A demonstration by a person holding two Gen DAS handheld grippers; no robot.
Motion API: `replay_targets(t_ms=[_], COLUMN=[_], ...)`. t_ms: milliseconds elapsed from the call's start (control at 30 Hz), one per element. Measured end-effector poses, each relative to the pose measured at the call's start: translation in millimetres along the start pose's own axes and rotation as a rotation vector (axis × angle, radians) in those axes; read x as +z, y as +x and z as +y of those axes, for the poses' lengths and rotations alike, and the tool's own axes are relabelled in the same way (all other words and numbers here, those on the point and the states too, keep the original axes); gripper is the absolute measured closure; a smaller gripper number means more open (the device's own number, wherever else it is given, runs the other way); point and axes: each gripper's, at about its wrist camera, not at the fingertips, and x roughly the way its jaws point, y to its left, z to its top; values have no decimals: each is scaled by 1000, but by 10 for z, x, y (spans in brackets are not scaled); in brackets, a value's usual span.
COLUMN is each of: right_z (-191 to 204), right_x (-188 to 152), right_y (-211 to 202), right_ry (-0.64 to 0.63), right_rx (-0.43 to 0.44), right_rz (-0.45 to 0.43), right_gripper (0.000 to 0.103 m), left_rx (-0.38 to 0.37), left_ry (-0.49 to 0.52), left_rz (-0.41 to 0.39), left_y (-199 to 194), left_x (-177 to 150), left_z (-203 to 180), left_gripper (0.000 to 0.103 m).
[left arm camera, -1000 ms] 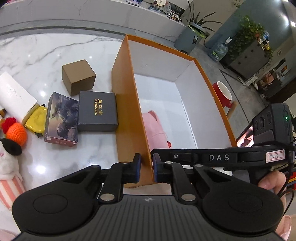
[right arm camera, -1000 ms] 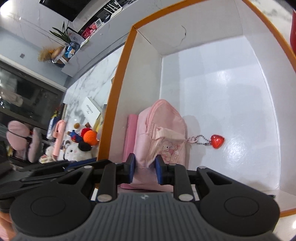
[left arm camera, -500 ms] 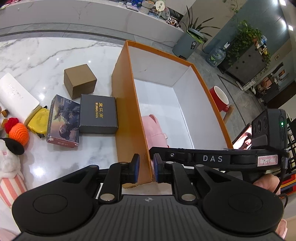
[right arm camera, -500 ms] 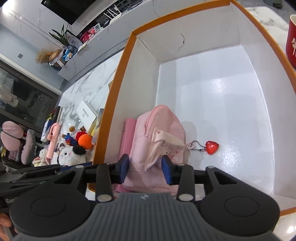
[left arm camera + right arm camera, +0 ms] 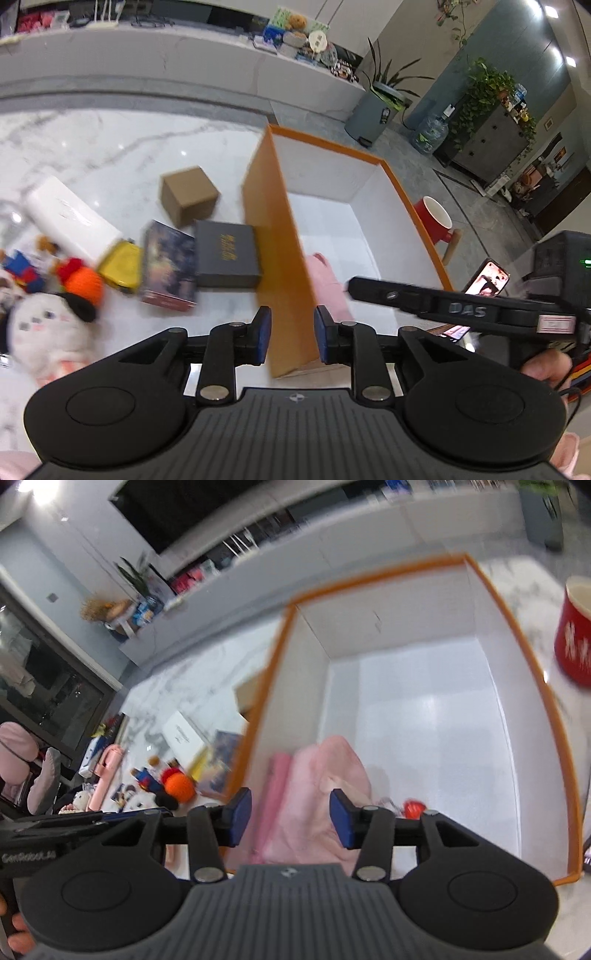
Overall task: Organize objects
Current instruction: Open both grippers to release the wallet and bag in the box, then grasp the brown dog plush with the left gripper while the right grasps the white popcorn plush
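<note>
The pink backpack (image 5: pixel 325 797) lies inside the orange box (image 5: pixel 539 686), against its left wall at the near end, a red heart charm (image 5: pixel 413 808) beside it. The right gripper (image 5: pixel 290 818) hangs over it, its fingers released and just opening, pads clear of the fabric. The left gripper (image 5: pixel 291 338) straddles the box's near left wall, fingers also just opening and not pressing it. Outside on the marble surface (image 5: pixel 92 155) sit a black box (image 5: pixel 226 258), a brown cube box (image 5: pixel 188 195), a white plush toy (image 5: pixel 44 328) and, past the far wall, a red mug (image 5: pixel 434 218).
</note>
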Motion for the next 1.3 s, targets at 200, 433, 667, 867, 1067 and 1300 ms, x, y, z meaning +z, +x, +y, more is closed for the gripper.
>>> replay_targets(t_ms=[200, 433, 667, 867, 1067, 1300], right_z=[453, 905, 1396, 1727, 1892, 1931], right_x=[-132, -361, -640, -780, -813, -801], right_y=[-193, -7, 561, 1138, 1575, 1852], right_ry=[-101, -145, -186, -205, -217, -205], right_rx=[41, 78, 73, 65, -7, -4], right_rz=[-130, -138, -30, 79, 157, 201], right_gripper=[52, 48, 47, 40, 31, 23], left_rx=[99, 249, 362, 391, 394, 363], left_ry=[43, 74, 61, 176, 190, 228], left_rz=[-57, -99, -84, -34, -19, -35], left_y=[-433, -738, -768, -684, -492, -318], left_x=[-119, -347, -452, -447, -339, -150], left_z=[260, 662, 1217, 1547, 1796, 1897], left_gripper=[75, 73, 69, 69, 60, 49])
